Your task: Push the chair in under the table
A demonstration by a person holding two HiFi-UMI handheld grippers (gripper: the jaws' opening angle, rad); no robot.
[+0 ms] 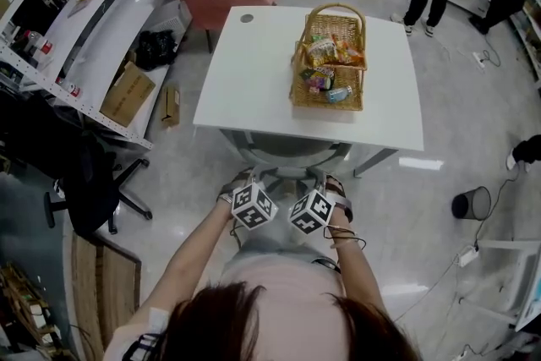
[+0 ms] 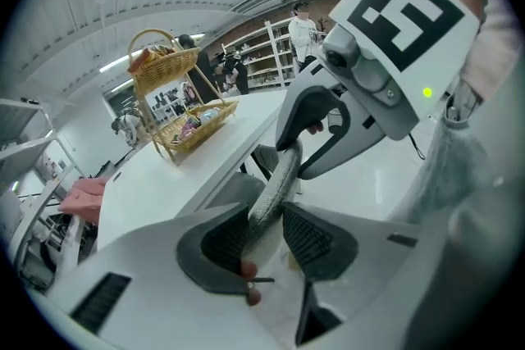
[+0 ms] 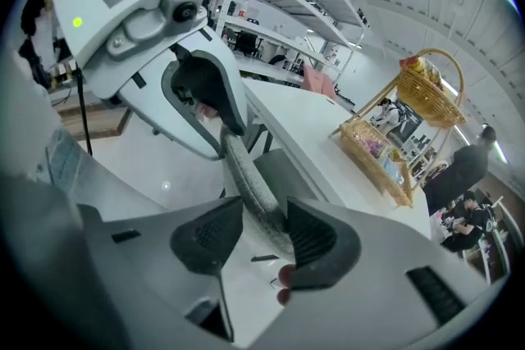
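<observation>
Half under the white square surface, the grey fabric chair is waiting. My left claw is clenching its backrest rim; my right claw is straddling it, released. I think the next move is calling for a level forward push.

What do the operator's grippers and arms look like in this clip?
Left gripper and right gripper: white plastic shells, dark ribbed pads, each topped by a cube with black-and-white square markers. Forearms bare; dark cords circle the right wrist.
</observation>
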